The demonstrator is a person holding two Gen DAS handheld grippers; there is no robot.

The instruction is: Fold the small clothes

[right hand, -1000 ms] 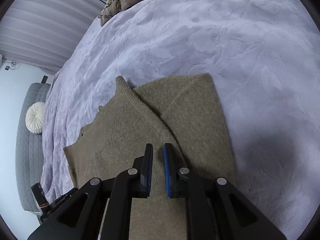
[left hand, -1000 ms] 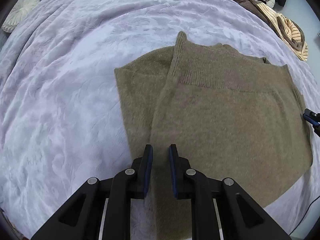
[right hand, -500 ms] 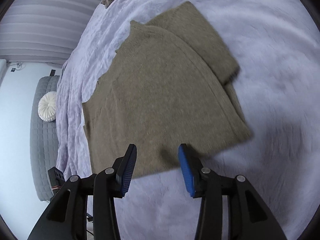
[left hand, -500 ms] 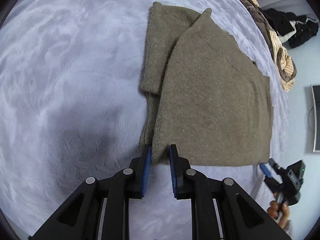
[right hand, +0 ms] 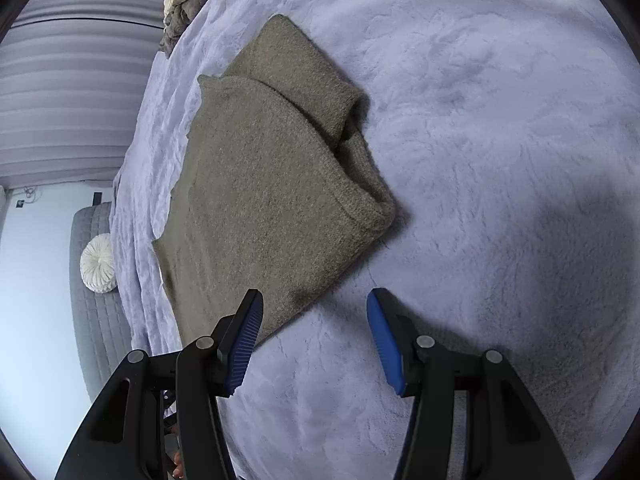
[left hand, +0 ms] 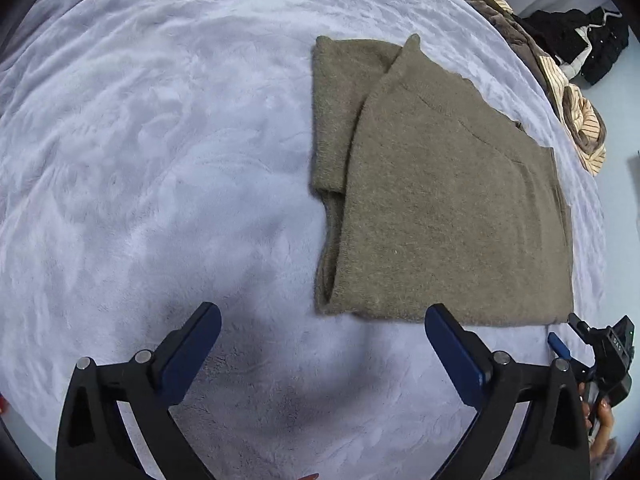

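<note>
An olive-brown knit sweater (left hand: 432, 200) lies folded flat on the lavender blanket (left hand: 160, 160), one sleeve folded across its far side. My left gripper (left hand: 320, 340) is open and empty, held above the blanket just short of the sweater's near edge. The sweater also shows in the right wrist view (right hand: 272, 184). My right gripper (right hand: 314, 332) is open and empty, near the sweater's near corner, its left finger (right hand: 244, 340) over the fabric edge. The right gripper also shows at the lower right of the left wrist view (left hand: 592, 356).
A pile of brown and striped clothes (left hand: 560, 92) and black clothing (left hand: 580, 40) lie at the blanket's far right. A grey sofa with a white round cushion (right hand: 98, 264) stands beyond the bed. A pleated curtain (right hand: 72, 92) hangs behind.
Both grippers have let go of the sweater, opened wide and pulled back from it. The sweater now lies folded over on the blanket.
</note>
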